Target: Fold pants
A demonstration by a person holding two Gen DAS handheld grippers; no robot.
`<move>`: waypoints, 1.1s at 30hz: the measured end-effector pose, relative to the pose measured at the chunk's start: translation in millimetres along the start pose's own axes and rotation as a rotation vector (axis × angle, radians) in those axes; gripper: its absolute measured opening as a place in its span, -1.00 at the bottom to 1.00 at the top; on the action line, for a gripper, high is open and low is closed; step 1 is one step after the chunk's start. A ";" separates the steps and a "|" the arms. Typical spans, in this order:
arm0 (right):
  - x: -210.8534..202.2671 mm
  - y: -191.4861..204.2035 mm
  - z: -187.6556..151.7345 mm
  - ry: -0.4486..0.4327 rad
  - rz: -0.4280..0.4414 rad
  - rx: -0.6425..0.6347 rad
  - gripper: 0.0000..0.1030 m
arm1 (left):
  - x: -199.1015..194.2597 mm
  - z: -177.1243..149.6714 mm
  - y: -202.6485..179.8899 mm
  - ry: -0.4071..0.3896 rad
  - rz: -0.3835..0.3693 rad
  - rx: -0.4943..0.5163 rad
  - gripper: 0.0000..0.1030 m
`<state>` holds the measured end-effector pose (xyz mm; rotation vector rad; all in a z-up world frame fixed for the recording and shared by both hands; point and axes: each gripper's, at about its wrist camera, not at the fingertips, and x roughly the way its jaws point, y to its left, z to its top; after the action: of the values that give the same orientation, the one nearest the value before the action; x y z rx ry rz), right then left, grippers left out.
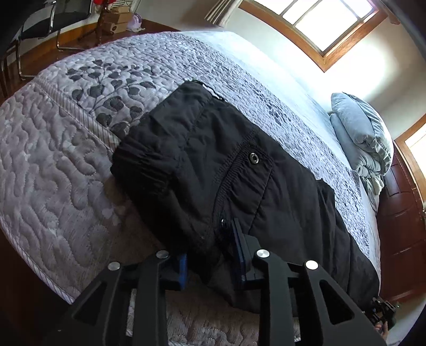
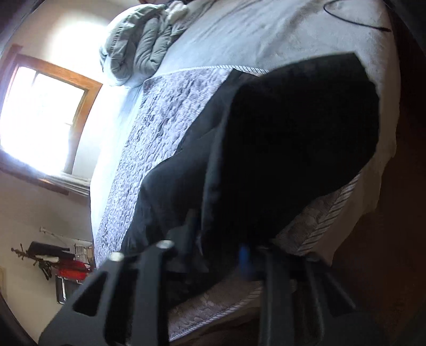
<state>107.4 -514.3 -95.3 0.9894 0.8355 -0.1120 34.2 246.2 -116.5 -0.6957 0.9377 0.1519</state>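
- Where the quilt (image 1: 66,165) covers the near edge of the bed (image 2: 279,29), the black pants (image 1: 213,165) lie spread, waistband end toward the left wrist camera's upper left, legs trailing off to the lower right.
- Pants: elastic waistband bunched at the left; a pocket flap with a metal snap (image 1: 253,158) faces up; a second snap (image 1: 223,223) sits lower, just beside the finger.
- Left gripper (image 1: 210,255): blue-padded fingers (image 1: 241,247) stand apart, with a fold of the pants' near edge between them. The right pad touches the cloth; whether the cloth is actually squeezed, I cannot tell.
- Right gripper (image 2: 218,247): blurred. Fingers sit apart with a bunch of pants (image 2: 293,138) cloth between them; a flap of that cloth rises in front of the lens, off the quilt. Firmness of grip cannot be told.
- The right gripper also shows small at the lower right of the left wrist view, near the leg end.
- Quilt: grey, stitched, with a dark leaf print.
- Beyond it, a pale sheet and a rumpled grey-blue comforter (image 1: 364,135) against the wooden headboard (image 1: 402,229).
- Window (image 1: 327,24) with wood frame above; a chair (image 1: 40,24) and cardboard boxes (image 1: 117,20) on the wood floor.
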 end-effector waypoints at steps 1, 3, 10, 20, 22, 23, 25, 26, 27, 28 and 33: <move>3.8 4.0 4.0 -0.004 0.003 -0.004 -0.95 | 1.9 -0.8 0.4 0.005 -0.005 -0.003 -0.47; 5.1 22.5 9.6 -0.018 -0.023 -0.065 -0.95 | 5.3 -1.9 0.7 0.011 -0.011 -0.010 -0.47; -70.0 141.0 3.7 -0.230 0.415 -0.591 -0.96 | 10.9 -3.2 -0.3 0.011 -0.032 -0.027 -0.47; 11.3 -15.5 1.5 0.013 -0.068 -0.201 -0.65 | 15.0 -1.1 -2.2 0.026 -0.023 -0.022 -0.47; 7.5 -20.7 -2.6 -0.016 -0.015 -0.173 -0.31 | 15.6 -0.4 -2.4 0.030 -0.029 -0.030 -0.41; 4.2 -18.6 -5.5 -0.030 0.019 -0.168 -0.14 | 16.0 -0.5 -3.4 0.031 -0.031 -0.033 -0.39; 4.4 -12.0 -11.5 -0.024 0.063 -0.172 0.15 | 16.7 0.1 -5.3 0.030 -0.030 -0.026 -0.33; 8.9 -6.9 -16.4 0.002 0.086 -0.179 0.15 | 17.4 0.4 -8.1 0.029 -0.028 -0.023 -0.31; 13.2 -0.3 -21.0 0.012 0.087 -0.195 0.11 | 18.0 0.5 -10.2 0.028 -0.028 -0.022 -0.30; 15.5 5.6 -22.7 0.005 0.070 -0.217 -0.22 | 18.8 0.7 -11.7 0.029 -0.027 -0.022 -0.29; 23.4 22.3 -4.1 -0.005 0.031 -0.253 -0.90 | 22.5 2.8 -17.0 0.033 -0.029 -0.016 -0.29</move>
<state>131.1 -492.0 -96.6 0.7636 0.8076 0.0177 56.6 230.9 -124.8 -0.7283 0.9585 0.1231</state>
